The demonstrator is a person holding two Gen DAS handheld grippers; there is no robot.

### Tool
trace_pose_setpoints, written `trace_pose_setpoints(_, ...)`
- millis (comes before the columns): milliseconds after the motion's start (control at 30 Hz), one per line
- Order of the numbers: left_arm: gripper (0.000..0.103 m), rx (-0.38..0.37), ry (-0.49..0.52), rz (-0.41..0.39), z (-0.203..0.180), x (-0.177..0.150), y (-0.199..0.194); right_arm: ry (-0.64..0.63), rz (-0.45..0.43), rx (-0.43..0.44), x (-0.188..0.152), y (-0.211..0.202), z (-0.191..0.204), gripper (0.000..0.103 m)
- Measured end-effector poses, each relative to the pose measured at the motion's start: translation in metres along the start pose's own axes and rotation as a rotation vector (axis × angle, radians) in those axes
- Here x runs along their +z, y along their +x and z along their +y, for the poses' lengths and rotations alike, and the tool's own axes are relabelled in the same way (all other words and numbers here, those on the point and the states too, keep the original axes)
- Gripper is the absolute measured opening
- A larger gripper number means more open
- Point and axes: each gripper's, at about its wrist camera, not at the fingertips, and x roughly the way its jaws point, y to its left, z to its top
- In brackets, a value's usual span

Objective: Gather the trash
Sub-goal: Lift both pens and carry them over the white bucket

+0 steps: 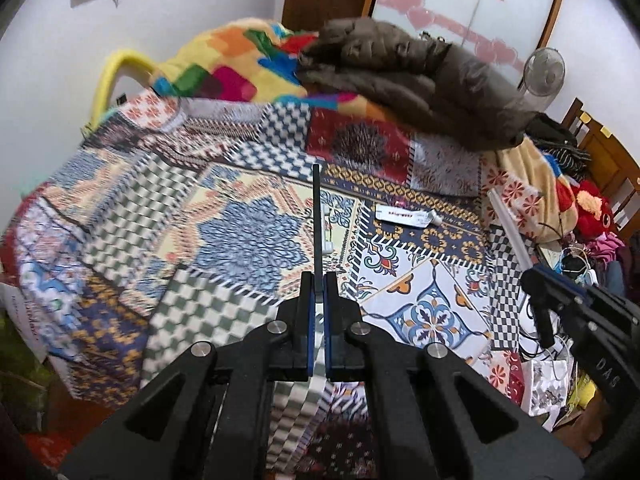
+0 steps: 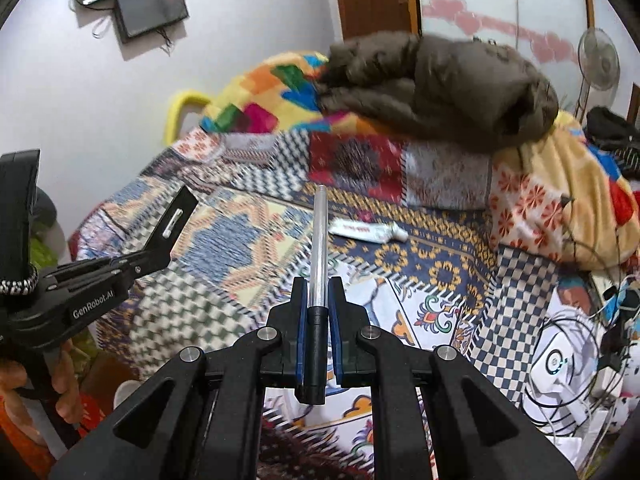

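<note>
The white tube (image 2: 366,231) lies crosswise on the bed (image 2: 424,264) ahead-right, nearer the right gripper (image 2: 318,292), whose jaws clamp a pen (image 2: 319,240); the left gripper (image 1: 319,284) pinches a flat card (image 1: 317,216).

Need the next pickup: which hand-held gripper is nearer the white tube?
Right. The right hand-held gripper hangs just short of the white tube; the left hand-held gripper is farther left.

You can read "GenRobot.AI" on your left gripper (image 2: 160,236) body and "DAS" on your right gripper (image 1: 538,280); the tube's (image 2: 368,231) print beyond the fingertips is illegible.
</note>
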Motion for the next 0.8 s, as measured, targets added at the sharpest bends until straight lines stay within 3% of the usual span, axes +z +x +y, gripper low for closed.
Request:
trace_pose_setpoints(300,0.002,0.046,-0.014,-0.077,0.030,-0.027,-0.097,-0.080,-0.090,0.036,-0.002,-0.064,0.056,0.009)
trace_pose_setpoints(800,0.002,0.136,-0.135,-0.197,0.118,-0.094,-0.224,-0.192,-0.143,0.153,-0.032,-0.116,0.162,0.009)
